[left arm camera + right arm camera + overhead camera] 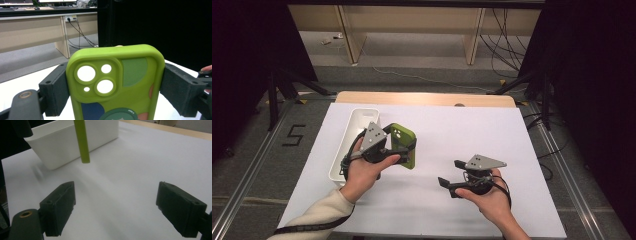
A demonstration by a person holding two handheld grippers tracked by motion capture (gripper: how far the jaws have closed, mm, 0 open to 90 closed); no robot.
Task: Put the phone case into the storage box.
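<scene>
On the table: one white bin (354,131), one green phone case (115,85) clamped in your left hand-held gripper (398,145); right hand-held gripper (450,173) gaping, empty.

Each black two-jaw left gripper (404,146) and right gripper (450,174) carries a grey three-cornered plate with small dark screw holes and a thin black cable. Blocky, matt jaws; brass-ringed pivot. A cream knit sleeve (319,217) covers the left forearm.

A grey floor (422,70) is stretching behind the table (427,98), with wooden furniture legs (472,42), trailing cables (504,45) and dark curtains (592,75) framing it.
</scene>
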